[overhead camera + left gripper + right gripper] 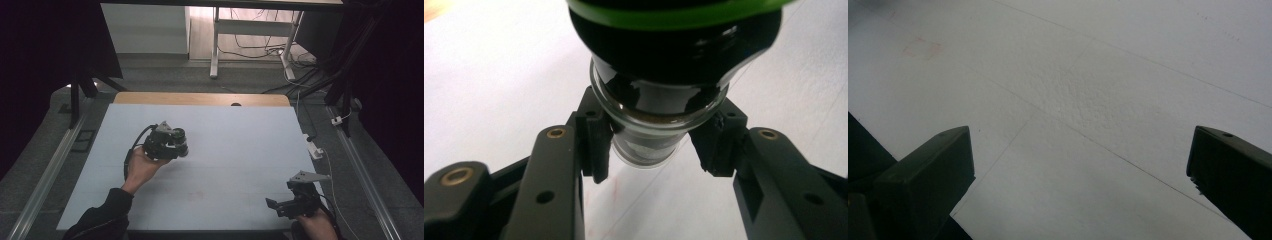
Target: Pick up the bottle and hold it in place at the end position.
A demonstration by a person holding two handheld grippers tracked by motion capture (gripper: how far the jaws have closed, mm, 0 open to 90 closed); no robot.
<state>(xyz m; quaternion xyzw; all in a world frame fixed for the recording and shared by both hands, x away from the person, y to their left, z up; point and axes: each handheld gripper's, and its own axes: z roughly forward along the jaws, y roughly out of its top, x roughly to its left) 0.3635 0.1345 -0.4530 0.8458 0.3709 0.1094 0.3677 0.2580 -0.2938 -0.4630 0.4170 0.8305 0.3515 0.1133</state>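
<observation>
Held up over the white table (225, 150): a glass jar (649, 125) with a green and black lid, pinched in the left gripper (651, 145). Right gripper (1080, 165) spread wide, empty, low near the table's corner. Probably picked up; not put anywhere yet.

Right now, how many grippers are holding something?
1. The left gripper is clamped on a glass jar above the table's left middle; the right gripper, near the front right corner, is open and holds nothing.
</observation>
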